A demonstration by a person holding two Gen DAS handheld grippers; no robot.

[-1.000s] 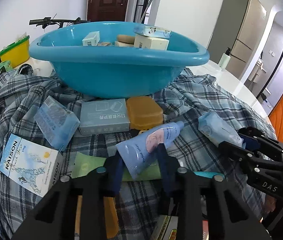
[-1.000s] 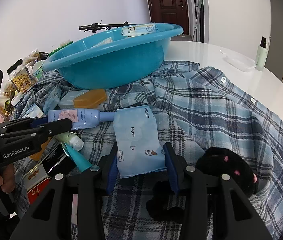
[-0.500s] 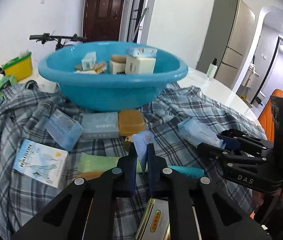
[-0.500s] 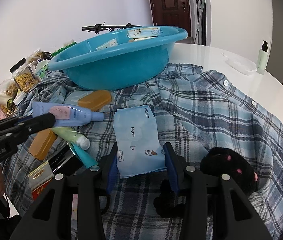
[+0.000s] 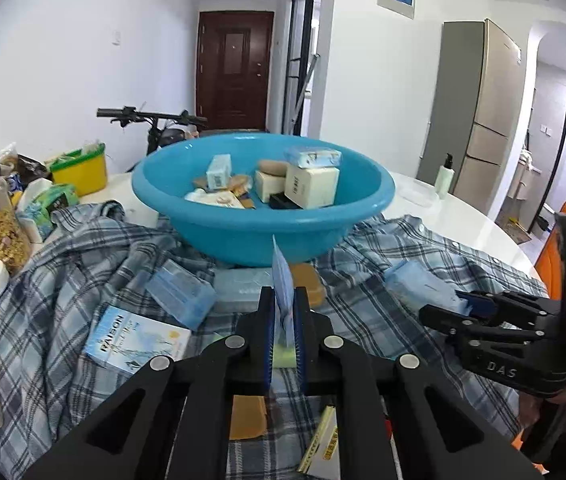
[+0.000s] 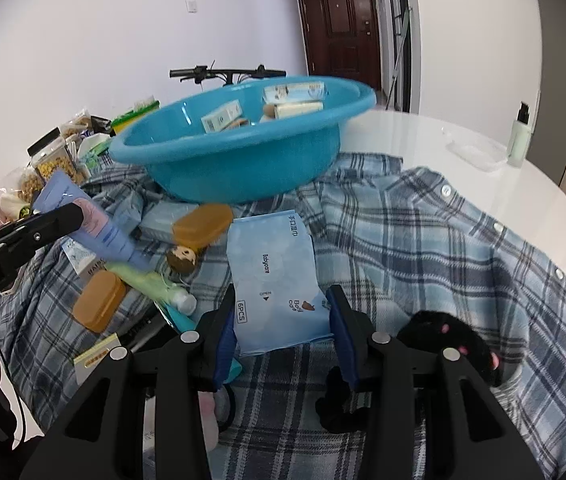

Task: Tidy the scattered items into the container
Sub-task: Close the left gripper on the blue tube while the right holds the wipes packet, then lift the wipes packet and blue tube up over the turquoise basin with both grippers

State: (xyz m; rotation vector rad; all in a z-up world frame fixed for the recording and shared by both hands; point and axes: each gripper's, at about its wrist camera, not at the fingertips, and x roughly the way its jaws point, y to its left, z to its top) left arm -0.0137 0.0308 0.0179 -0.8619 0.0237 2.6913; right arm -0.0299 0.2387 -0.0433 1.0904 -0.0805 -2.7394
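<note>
**Both grippers loaded, basin next**

You are in the carrying step. Your left gripper (image 5: 283, 312) is clamped tight on the flat crimped end of the blue tube (image 6: 95, 224), which in the right wrist view hangs clear of the cloth with its cap pointing down toward the clutter. Your right gripper (image 6: 283, 320) has its pads pressed against the two long sides of the wet-wipe pack (image 6: 273, 272); the pack appears to lie on the plaid shirt (image 6: 423, 232), not yet raised.

The blue basin (image 5: 263, 236) stands on the shirt toward the far edge of the surface (image 6: 423, 136), already holding several small boxes. Scattered items remain on the shirt in front of it: an orange soap case (image 6: 203, 224), a second orange case (image 6: 99, 306), a green tube (image 6: 151, 282) and a printed box (image 5: 135, 338).

As I judge it, your next move is to take the tube over the basin's near rim and let go only once the cap is past it. Lift the pack clear before bringing it across, as the soft pack may sag.
</note>
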